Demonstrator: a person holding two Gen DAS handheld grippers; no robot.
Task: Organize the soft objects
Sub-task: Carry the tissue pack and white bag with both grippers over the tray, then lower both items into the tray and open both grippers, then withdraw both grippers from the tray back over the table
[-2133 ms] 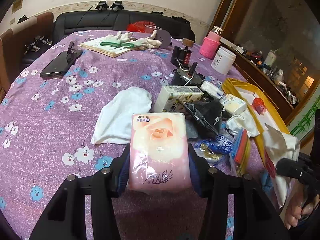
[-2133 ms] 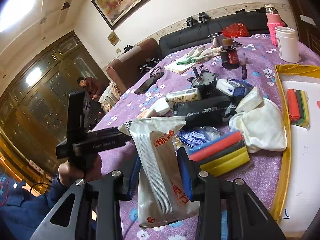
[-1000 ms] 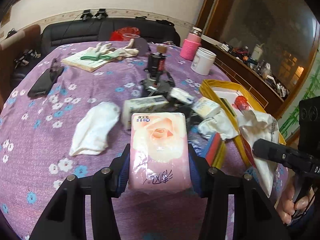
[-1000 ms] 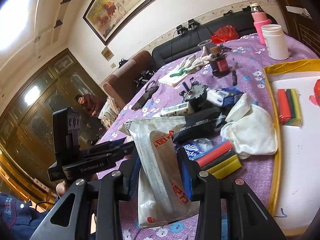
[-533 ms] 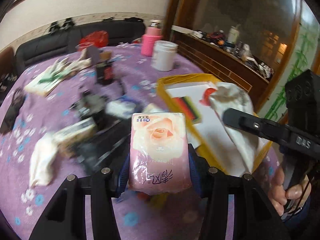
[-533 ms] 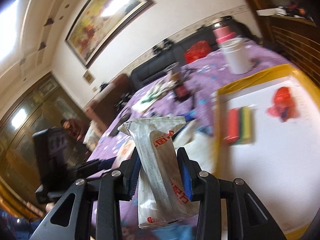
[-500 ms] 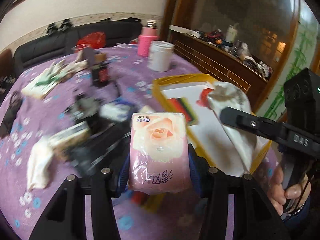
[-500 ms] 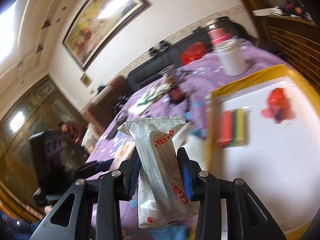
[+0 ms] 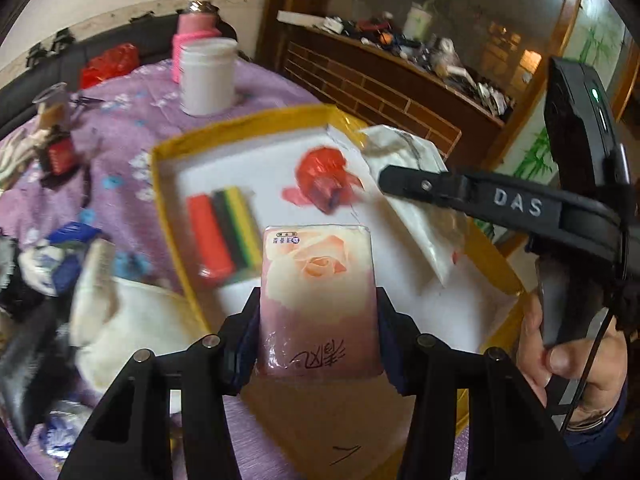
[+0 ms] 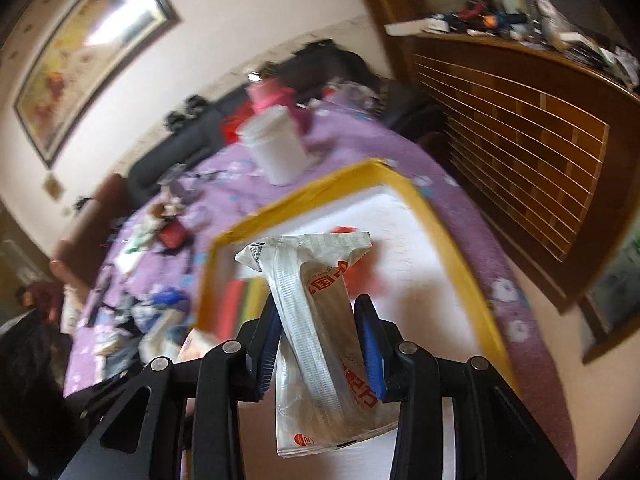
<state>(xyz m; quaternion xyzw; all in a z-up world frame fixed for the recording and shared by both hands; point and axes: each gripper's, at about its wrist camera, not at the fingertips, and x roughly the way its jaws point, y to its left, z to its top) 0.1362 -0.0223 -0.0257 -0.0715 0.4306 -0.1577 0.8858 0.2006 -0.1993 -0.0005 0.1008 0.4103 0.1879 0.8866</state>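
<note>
My left gripper (image 9: 318, 316) is shut on a pink tissue pack (image 9: 318, 296) printed with a rose, held above the near part of a yellow-rimmed white tray (image 9: 240, 130). My right gripper (image 10: 318, 332) is shut on a white tissue pack (image 10: 320, 320) with red print, held over the same tray (image 10: 440, 216). The right gripper and its pack (image 9: 412, 208) show at the right of the left wrist view. In the tray lie a stack of coloured sponges (image 9: 224, 236) and a red crumpled thing (image 9: 324, 176).
On the purple flowered tablecloth (image 9: 120, 120) stand a white jar (image 9: 206, 76) and a pink bottle (image 9: 196, 32) behind the tray. White cloths (image 9: 120, 320) and blue packets (image 9: 68, 256) lie left of the tray. A wooden sideboard (image 10: 520, 120) runs along the right.
Both grippers have swung right from the cluttered middle of the table to above the yellow tray, each still holding its tissue pack.
</note>
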